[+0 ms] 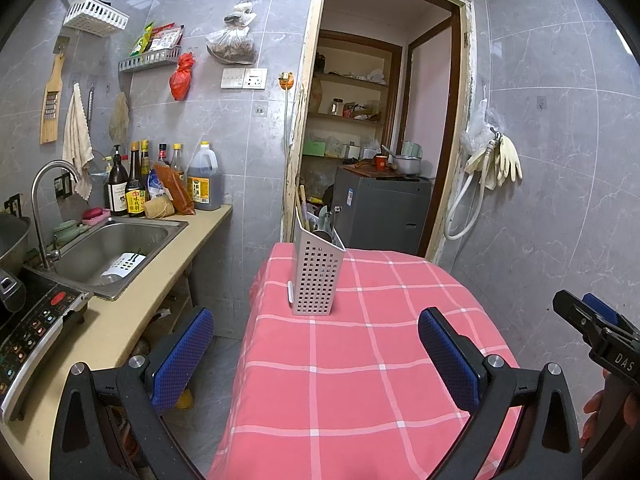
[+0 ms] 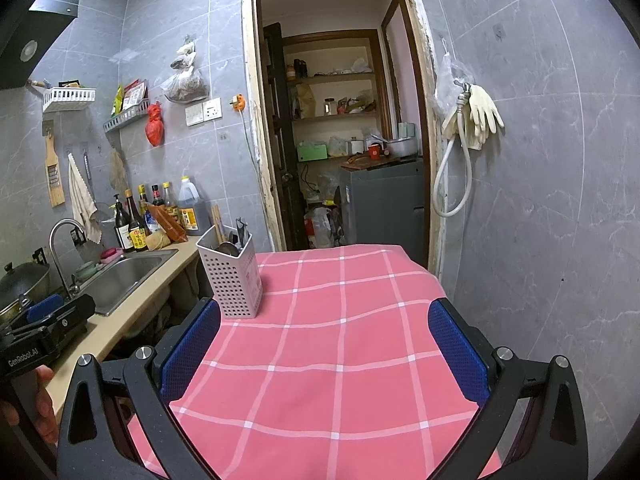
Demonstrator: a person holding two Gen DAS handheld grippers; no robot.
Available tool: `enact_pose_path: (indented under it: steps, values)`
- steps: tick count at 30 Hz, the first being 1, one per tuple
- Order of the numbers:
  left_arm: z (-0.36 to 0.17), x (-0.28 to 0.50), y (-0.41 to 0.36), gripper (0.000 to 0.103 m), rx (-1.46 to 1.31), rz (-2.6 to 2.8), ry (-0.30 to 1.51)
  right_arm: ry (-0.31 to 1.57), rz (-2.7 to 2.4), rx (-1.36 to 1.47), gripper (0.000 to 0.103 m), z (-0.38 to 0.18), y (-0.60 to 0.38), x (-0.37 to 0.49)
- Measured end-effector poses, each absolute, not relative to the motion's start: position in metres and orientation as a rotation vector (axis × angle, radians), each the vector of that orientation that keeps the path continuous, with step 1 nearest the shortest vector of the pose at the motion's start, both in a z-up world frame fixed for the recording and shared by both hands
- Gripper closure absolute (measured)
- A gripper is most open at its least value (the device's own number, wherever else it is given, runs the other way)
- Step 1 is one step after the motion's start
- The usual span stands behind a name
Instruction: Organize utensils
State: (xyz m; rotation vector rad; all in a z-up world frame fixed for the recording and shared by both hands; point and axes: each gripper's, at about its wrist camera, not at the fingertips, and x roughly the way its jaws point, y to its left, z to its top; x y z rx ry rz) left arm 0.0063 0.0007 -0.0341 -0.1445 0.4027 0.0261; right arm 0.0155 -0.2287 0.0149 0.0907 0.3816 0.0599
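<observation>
A white perforated utensil holder [image 1: 317,271] stands upright at the far left of the table with the pink checked cloth [image 1: 360,360]; it also shows in the right wrist view [image 2: 232,276]. Several utensils [image 2: 236,240] stick out of its top, among them a metal spoon and chopsticks. My left gripper [image 1: 316,344] is open and empty, held above the table's near side. My right gripper [image 2: 326,340] is open and empty, also above the cloth. Each gripper shows at the edge of the other's view, the right one [image 1: 592,320] and the left one [image 2: 52,320].
A counter [image 1: 132,308] with a steel sink [image 1: 116,248], faucet and several sauce bottles [image 1: 160,184] runs along the left. An induction cooker [image 1: 32,328] sits at the near left. An open doorway [image 1: 380,120] lies behind the table. Gloves and a hose [image 1: 492,164] hang on the right wall.
</observation>
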Motion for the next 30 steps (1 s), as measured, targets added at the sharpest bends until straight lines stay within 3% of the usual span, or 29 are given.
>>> enact_pose_path:
  steps: [30]
  values:
    - [-0.0372,0.0073,0.0023,0.0,-0.138,0.023,0.403,0.386,0.059,0.094,0.001,0.015,-0.2286,0.0148]
